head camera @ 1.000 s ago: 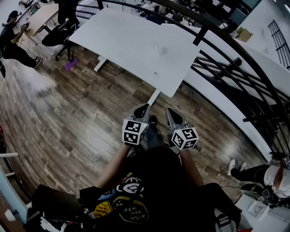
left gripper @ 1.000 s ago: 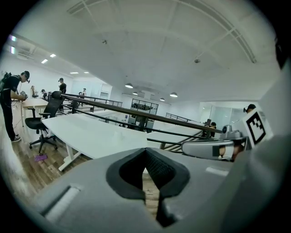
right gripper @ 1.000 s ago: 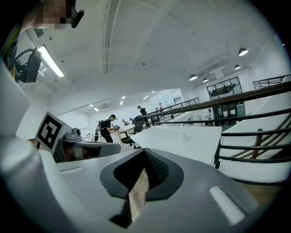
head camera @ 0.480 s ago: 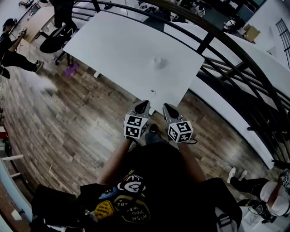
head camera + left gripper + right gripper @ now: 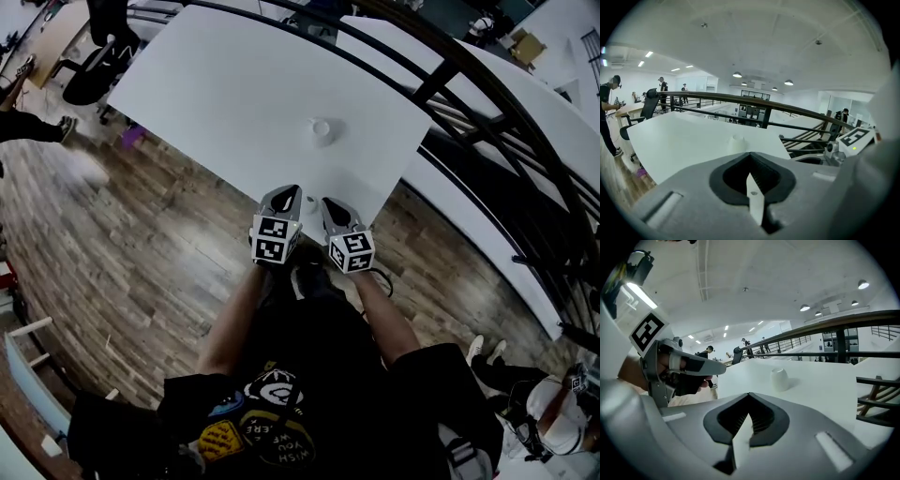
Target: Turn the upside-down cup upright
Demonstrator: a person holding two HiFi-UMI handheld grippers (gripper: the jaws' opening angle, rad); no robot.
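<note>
A small white cup (image 5: 322, 130) stands upside down on the white table (image 5: 225, 84), a little in from its near edge; it also shows ahead in the left gripper view as the cup (image 5: 737, 143) and in the right gripper view as the cup (image 5: 779, 379). My left gripper (image 5: 287, 195) and right gripper (image 5: 330, 204) hang side by side over the table's near edge, short of the cup. Both are shut with nothing between their jaws. In the right gripper view the left gripper (image 5: 701, 366) crosses the left side.
A black metal railing (image 5: 469, 84) runs along the table's far and right sides. Wooden floor (image 5: 122, 262) lies to the left. People and office chairs (image 5: 94, 80) are at the far left. Another person (image 5: 548, 403) sits at the lower right.
Both grippers have travelled forward from over the floor to the table's near edge. The table and cup now sit closer and larger in the head view.
</note>
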